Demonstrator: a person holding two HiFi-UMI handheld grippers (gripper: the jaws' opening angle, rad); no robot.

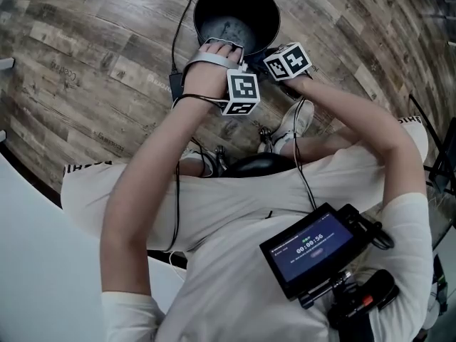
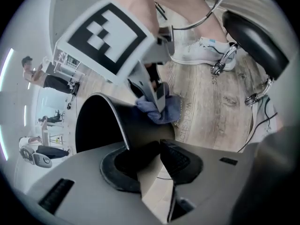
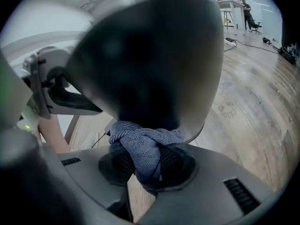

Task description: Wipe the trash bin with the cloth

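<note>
Head view: a person leans over a black trash bin [image 1: 235,13] standing on a wooden floor [image 1: 85,63]. The left gripper [image 1: 219,47] reaches the bin's near rim; the right gripper [image 1: 279,57] sits just beside it, at the bin's outer side.

Left gripper view: the left gripper [image 2: 149,148] is clenched on the bin [image 2: 140,125], whose wall runs between the jaws. Beyond them, a blue-grey cloth [image 2: 166,111] touches the bin's outside.

Right gripper view: the right gripper [image 3: 143,170] grasps the bunched cloth [image 3: 145,146] between its jaws. The cloth presses against the bin's dark wall [image 3: 150,55] straight ahead.
</note>
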